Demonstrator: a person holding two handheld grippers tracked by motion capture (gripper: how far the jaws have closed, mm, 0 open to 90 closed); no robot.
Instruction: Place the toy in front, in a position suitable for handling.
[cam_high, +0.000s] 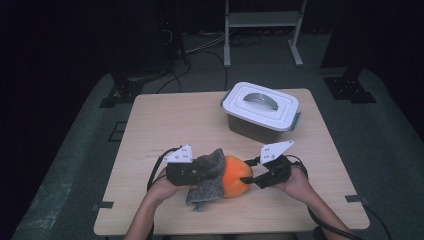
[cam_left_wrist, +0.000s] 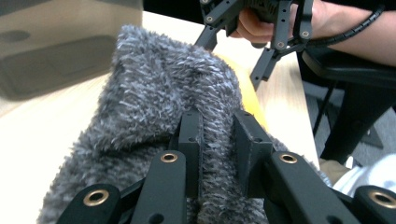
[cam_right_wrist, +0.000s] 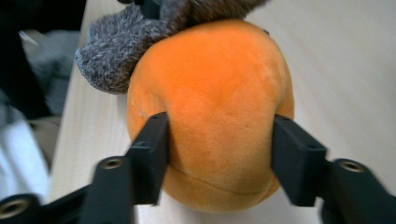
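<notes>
— Two soft items are noted at the near middle of the table (cam_high: 150, 120): an orange plush ball (cam_high: 235, 176) and a grey fuzzy cloth (cam_high: 207, 175) draped over its left side. Can their contact be confirmed?

— Contact is confirmed. In the right gripper view the cloth (cam_right_wrist: 126, 42) is seen lying over the far end of the ball (cam_right_wrist: 215, 102), which rests on the tabletop.

— How are the tongs found?

— The left gripper (cam_left_wrist: 218, 140) is found clamped on a fold of the cloth (cam_left_wrist: 154, 93), its jaws drawn nearly together with fuzz pinched between them. The right gripper (cam_right_wrist: 222, 151) is set around the ball, a jaw at each flank; the left one is seen touching the plush, while firm pressure at the right one cannot be told. No dent in the plush is observed.

— What is recorded around them?

— A grey lidded box (cam_high: 261, 111) with a white lid and handle is recorded at the far right of the table, well apart from the ball. Cables and a metal stand (cam_high: 262, 20) are noted on the floor beyond.

— Is anything found in the way?

— The cloth is found covering the ball's left half, so that side is hidden from above. Between the ball and the box, bare tabletop is observed.
</notes>
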